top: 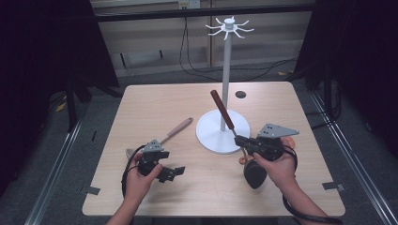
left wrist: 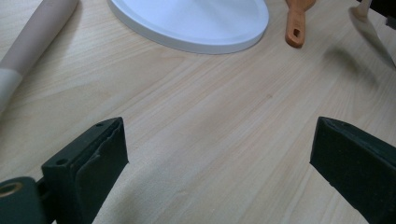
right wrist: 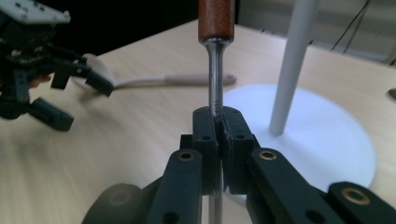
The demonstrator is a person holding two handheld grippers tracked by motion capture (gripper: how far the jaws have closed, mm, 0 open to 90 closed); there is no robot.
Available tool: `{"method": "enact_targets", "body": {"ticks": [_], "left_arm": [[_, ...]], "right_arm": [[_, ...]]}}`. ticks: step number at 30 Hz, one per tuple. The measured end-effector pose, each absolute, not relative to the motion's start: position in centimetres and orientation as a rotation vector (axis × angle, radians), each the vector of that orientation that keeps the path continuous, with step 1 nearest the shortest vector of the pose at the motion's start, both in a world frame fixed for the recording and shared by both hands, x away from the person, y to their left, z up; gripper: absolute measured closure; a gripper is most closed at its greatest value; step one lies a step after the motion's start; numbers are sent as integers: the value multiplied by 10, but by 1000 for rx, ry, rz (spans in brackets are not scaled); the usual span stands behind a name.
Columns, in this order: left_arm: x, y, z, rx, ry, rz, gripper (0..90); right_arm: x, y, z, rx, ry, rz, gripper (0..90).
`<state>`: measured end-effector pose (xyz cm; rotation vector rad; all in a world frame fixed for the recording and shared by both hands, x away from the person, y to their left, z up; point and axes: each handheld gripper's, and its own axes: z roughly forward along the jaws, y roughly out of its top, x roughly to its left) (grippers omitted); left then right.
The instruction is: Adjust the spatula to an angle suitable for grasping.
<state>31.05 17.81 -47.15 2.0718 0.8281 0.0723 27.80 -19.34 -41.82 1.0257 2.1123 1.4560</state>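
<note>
A white stand has a round base [top: 211, 136], a thin pole [top: 225, 70] and a ring of hooks [top: 229, 27] on top. My right gripper [top: 238, 139] is shut on the metal shank of a utensil whose red-brown handle [top: 220, 108] leans up toward the pole and whose black head [top: 255, 174] hangs below the hand. The right gripper view shows the jaws [right wrist: 218, 116] pinching that shank under the handle [right wrist: 215, 18]. My left gripper [top: 172, 173] rests low over bare table, open [left wrist: 219, 140], nothing between its jaws.
A spatula with a beige handle [top: 177, 128] lies left of the base, behind the left gripper. An orange wooden utensil [top: 291, 141] lies partly under the right hand, its handle end [left wrist: 295, 29] by the base. A dark grommet [top: 241, 94] sits far back.
</note>
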Motion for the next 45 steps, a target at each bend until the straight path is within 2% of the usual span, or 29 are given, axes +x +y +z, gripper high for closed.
{"method": "enact_targets", "body": {"ticks": [13,45], "left_arm": [[311,178,-472,2073,825,71,38],[311,177,-472,2054,831,62,39]], "right_arm": [[261,-174,-404,954,1812,1426,860],[258,-191,-377,998,1554,1555,861]]}}
